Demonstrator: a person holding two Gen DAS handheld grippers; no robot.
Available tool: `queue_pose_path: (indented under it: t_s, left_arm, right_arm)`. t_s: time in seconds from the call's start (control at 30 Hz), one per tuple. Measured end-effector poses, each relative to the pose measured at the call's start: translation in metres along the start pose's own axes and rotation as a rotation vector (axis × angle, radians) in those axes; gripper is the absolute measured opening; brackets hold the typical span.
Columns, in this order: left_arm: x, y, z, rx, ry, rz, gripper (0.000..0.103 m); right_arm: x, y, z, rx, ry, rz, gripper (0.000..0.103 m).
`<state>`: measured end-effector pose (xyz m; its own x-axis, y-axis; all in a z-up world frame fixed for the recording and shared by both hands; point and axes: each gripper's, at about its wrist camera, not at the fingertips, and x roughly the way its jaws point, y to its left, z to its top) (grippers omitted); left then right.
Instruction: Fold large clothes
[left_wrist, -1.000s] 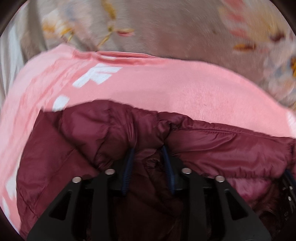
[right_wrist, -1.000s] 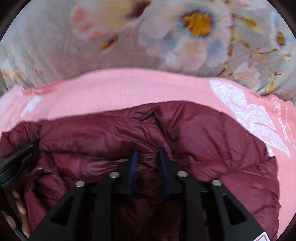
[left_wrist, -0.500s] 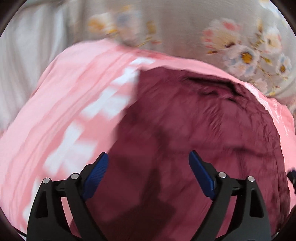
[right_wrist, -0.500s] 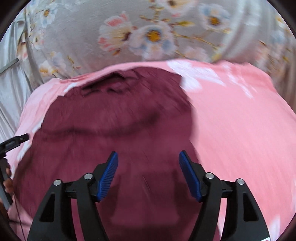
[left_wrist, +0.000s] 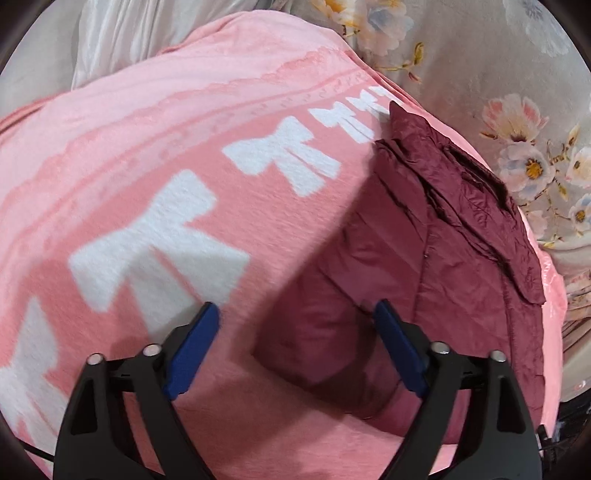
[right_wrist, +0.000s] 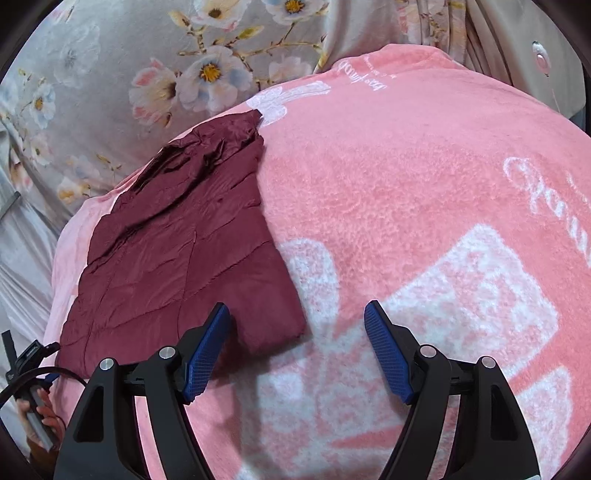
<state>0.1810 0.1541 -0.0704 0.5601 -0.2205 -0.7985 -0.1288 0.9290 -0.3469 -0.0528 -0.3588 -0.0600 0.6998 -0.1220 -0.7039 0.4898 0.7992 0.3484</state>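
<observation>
Floral bedsheet (right_wrist: 110, 74) is covered by a pink blanket (right_wrist: 406, 184); the folded maroon puffer jacket (left_wrist: 424, 258) is laid on it. Left gripper (left_wrist: 295, 350) and right gripper (right_wrist: 297, 347) jaws are held wide, empty. Slick padding may spring unfolded.

The maroon jacket (left_wrist: 424, 258) is thin quilted cloth with a slight sheen and fine creases, while the pink blanket (left_wrist: 184, 147) under it is matt, fuzzy fleece. The floral sheet (right_wrist: 110, 74) looks smooth and soft. Each tool (right_wrist: 297, 347) has matt black plastic arms, shiny metal rivets and blue textured pads (right_wrist: 207, 354).
</observation>
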Motion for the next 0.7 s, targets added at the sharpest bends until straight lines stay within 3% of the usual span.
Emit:
queue_pose_path:
  t_s: [0.1,0.13,0.17,0.2,0.23,0.27,0.43,0.7]
  left_arm:
    - [0.0,-0.008,-0.001,-0.003,0.022,-0.03,0.042]
    - [0.0,-0.011,-0.002,-0.002,0.039,-0.048,0.027]
    - [-0.001,-0.014,-0.001,0.003,0.046,-0.057,0.021]
    - [-0.004,-0.017,-0.001,0.012,0.048,-0.058,0.012]
    - [-0.009,-0.022,-0.001,0.028,0.04,-0.057,0.007]
    - [-0.016,-0.025,-0.002,0.039,0.026,-0.065,0.006]
    - [-0.068,-0.038,-0.003,0.077,-0.04,-0.156,0.003]
    - [-0.224,-0.037,-0.039,0.219,-0.2,-0.32,0.003]
  right_arm:
    - [0.004,0.01,0.0,-0.025,0.015,0.035,0.067]
    - [0.006,0.015,-0.001,-0.043,0.024,0.042,0.054]
    - [0.009,0.021,-0.001,-0.064,0.036,0.046,0.036]
    - [0.01,0.024,-0.002,-0.074,0.043,0.045,0.029]
    - [0.01,0.028,-0.003,-0.082,0.043,0.049,0.015]
    - [0.006,0.03,-0.003,-0.083,0.033,0.054,0.008]
    - [-0.046,0.038,-0.002,-0.119,-0.073,0.093,0.003]
    - [-0.2,0.049,-0.046,-0.507,-0.29,0.131,0.003]
